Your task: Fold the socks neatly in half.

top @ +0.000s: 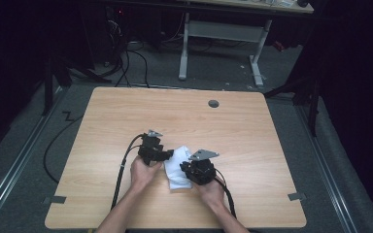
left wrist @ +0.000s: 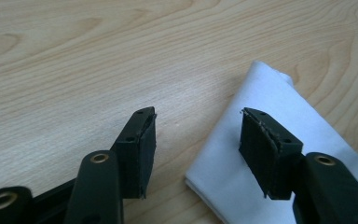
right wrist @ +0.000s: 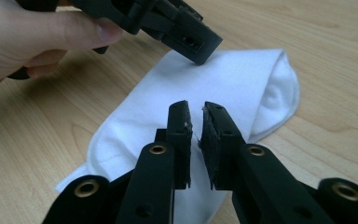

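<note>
White sock flat, left hand-held gripper released, right hand-held gripper nearly clenched, empty.

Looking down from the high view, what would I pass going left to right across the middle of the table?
Left gripper → white folded cloth → right gripper, with bare wooden table beyond.

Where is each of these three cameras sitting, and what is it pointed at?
High view: above the person's side, facing forward and down on the table; forearms, hands and both grippers show.
Left gripper view: rides the left gripper, looking along its open jaws at the sock.
Right gripper view: rides the right gripper, jaws nearly closed over the sock; the other hand shows.
All three share the white sock and the wooden table.
</note>
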A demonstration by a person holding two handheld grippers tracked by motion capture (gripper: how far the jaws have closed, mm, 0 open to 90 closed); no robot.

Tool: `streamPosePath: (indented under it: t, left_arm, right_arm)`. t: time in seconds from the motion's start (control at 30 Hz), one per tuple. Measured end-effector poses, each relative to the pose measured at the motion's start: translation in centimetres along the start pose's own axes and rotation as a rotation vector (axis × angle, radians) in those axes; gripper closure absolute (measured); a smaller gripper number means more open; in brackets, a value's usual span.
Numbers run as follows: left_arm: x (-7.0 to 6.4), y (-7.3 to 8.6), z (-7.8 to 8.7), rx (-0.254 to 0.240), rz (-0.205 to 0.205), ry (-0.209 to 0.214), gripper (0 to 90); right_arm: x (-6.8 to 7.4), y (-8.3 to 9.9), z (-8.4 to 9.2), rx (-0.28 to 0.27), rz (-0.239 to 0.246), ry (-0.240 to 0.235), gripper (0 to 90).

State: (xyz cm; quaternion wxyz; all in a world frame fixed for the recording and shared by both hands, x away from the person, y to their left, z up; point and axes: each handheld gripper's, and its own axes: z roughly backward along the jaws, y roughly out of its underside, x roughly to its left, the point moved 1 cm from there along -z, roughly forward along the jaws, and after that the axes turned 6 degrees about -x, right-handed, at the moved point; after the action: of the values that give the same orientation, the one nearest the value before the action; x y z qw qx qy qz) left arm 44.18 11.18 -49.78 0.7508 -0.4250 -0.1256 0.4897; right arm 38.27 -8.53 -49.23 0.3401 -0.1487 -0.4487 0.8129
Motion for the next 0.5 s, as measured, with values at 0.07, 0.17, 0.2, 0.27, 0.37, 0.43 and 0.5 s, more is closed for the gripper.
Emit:
streamPosePath:
  t: [0.07,0.17,0.2,0.27,0.37,0.43,0.5]
  left_arm:
    - [-0.07,0.04,-0.06,0.001,0.000,0.018,45.8]
    - [-0.45,0.08,-0.23,0.001,-0.018,0.049,46.0]
    - [-0.54,0.11,-0.31,0.001,-0.018,0.057,46.2]
    - [-0.57,0.13,-0.42,0.002,-0.022,0.060,46.7]
    - [-0.50,0.27,-0.85,0.007,-0.015,0.070,48.6]
    - [-0.47,0.26,-0.91,0.010,-0.012,0.080,52.7]
    - [-0.69,0.19,-0.98,0.023,-0.039,0.081,57.8]
  right_arm:
    - [0.03,0.26,-0.63,0.028,0.004,0.000,81.5]
    - [0.03,0.50,-1.07,0.051,0.020,0.001,81.9]
    - [0.08,0.52,-1.09,0.054,0.016,0.002,82.0]
    - [0.07,0.52,-1.11,0.053,0.018,0.002,82.2]
    - [0.03,0.56,-1.13,0.060,0.030,0.003,82.6]
    - [0.04,0.57,-1.11,0.063,0.038,0.004,82.6]
    - [0.06,0.56,-1.12,0.065,0.041,0.003,82.6]
